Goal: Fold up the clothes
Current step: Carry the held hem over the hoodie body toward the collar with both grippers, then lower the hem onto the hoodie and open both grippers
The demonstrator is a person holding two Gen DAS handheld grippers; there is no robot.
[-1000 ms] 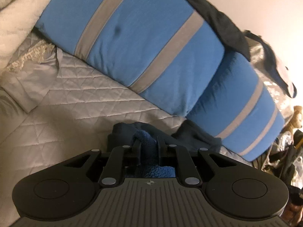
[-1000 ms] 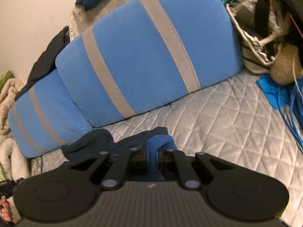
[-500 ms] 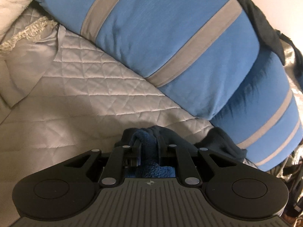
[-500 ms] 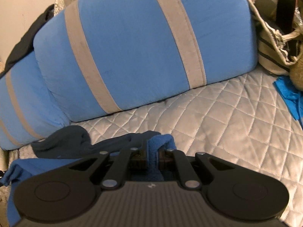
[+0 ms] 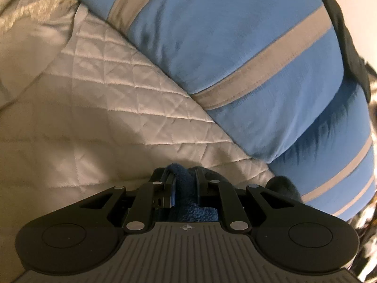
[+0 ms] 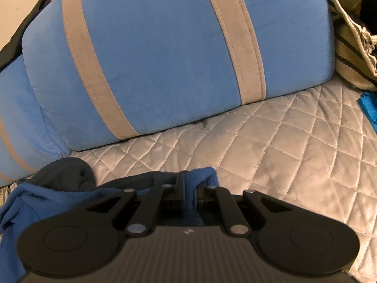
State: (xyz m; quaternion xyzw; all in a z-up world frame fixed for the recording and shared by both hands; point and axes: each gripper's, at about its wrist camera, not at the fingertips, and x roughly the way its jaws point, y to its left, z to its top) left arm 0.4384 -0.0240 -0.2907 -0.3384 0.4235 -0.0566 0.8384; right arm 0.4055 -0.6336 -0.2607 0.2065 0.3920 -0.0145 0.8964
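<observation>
Quilted pale-grey bedspread (image 6: 282, 146) covers the bed, and two blue bolster pillows with grey stripes (image 6: 165, 54) lie across it from about 9 to 2 o'clock in the right wrist view.

At 3 o'clock in that view a cream bag with dark stripes (image 6: 351, 47) sits just beside the pillow end; its contents cannot be made out. A bright blue scrap (image 6: 368, 106) lies near it on the quilt.

The right claw (image 6: 189, 188) is clamped on a fold of blue fleece garment (image 6: 200, 176), which bunches between the fingers and trails off toward 8 o'clock, its darker navy side (image 6: 68, 174) heaped against the pillows.

In the left wrist view the left claw (image 5: 185, 179) is likewise closed on the same blue fleece (image 5: 181, 176), held low over the bedspread (image 5: 106, 118), with the striped pillows (image 5: 235, 59) filling 12 to 3 o'clock. A dark cloth (image 5: 348, 47) drapes over the pillow top at 2 o'clock.
</observation>
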